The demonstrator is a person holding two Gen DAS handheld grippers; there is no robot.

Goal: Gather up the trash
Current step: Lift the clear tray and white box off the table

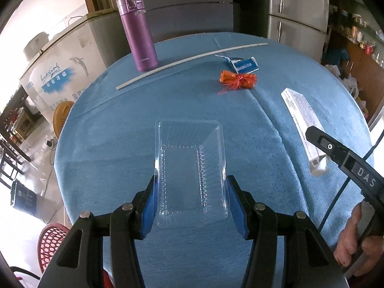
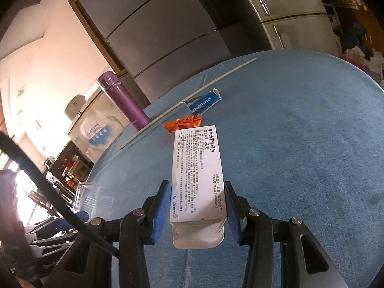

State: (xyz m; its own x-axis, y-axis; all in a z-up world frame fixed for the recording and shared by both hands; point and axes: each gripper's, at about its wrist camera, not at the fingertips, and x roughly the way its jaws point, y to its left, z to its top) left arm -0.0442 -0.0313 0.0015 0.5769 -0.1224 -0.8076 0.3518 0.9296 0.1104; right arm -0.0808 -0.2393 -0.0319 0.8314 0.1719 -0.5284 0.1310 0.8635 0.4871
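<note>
- Jaws of the left gripper (image 1: 190,187) stand on either side of a clear plastic tray (image 1: 189,168); the blue pads (image 1: 151,206) lie at its long rims, and I cannot tell whether they press it or only touch. The tray rests on the blue tablecloth (image 1: 120,132) and holds nothing.
- Jaws of the right gripper (image 2: 198,204) straddle the near end of a white medicine box (image 2: 198,168) with a small gap on each side, so they are parted and not clamping. The box lies flat on the cloth, its near end flap open; what is inside cannot be seen.
- A hand (image 1: 355,237) grips the right tool's handle at the edge of the left wrist view.
- Beyond the box lies an orange wrapper (image 1: 238,79), crumpled and tied.
- Just behind that sits a blue and white sachet (image 1: 246,65), torn open.
- A long white stick (image 1: 189,60) lies across the far part of the cloth.
- A purple flask (image 1: 140,33) stands upright at the far left, lid closed.
</note>
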